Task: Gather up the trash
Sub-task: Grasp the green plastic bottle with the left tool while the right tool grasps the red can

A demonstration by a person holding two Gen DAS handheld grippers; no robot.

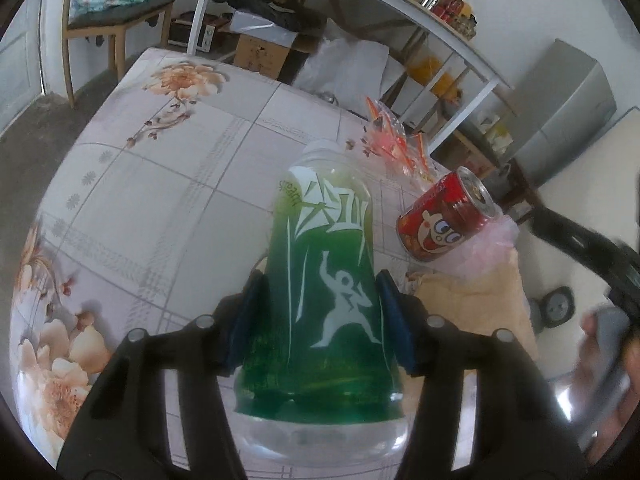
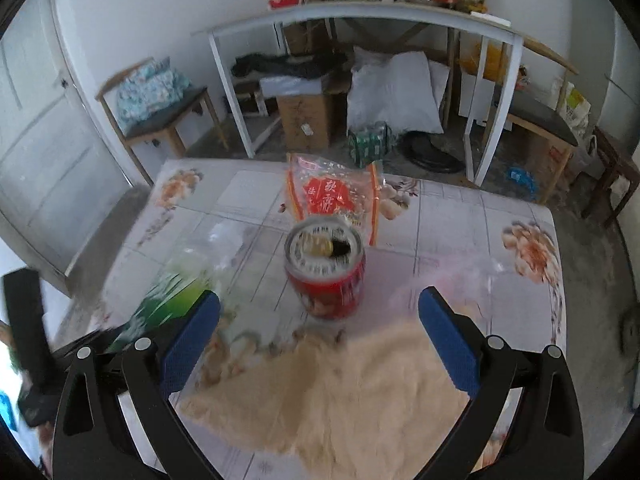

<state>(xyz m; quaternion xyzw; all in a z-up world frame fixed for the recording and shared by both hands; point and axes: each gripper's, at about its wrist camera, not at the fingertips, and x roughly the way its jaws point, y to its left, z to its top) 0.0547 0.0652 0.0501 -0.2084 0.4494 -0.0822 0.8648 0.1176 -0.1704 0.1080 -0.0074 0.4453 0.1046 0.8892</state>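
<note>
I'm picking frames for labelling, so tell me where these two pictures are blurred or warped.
Left wrist view: green bottle between the left tool's pads is sharp; the hand at the right edge is smeared; table edges bow with fisheye. Right wrist view: soft overall, bottle streaked at left, red can and beige cloth slightly fuzzy.

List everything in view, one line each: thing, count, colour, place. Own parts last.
bottle: 1, green label, clear, between the left gripper's pads
can: 1, red, upright on the table, centre
wrapper: 1, clear with red and orange, behind the can
cloth: 1, beige, near edge of the table
table: 1, pale floral cover
chair: 1, wood, left, holding a blue bundle
left gripper: 1, black, blue pads, on the bottle
right gripper: 1, black, blue pads, open above the cloth
</note>
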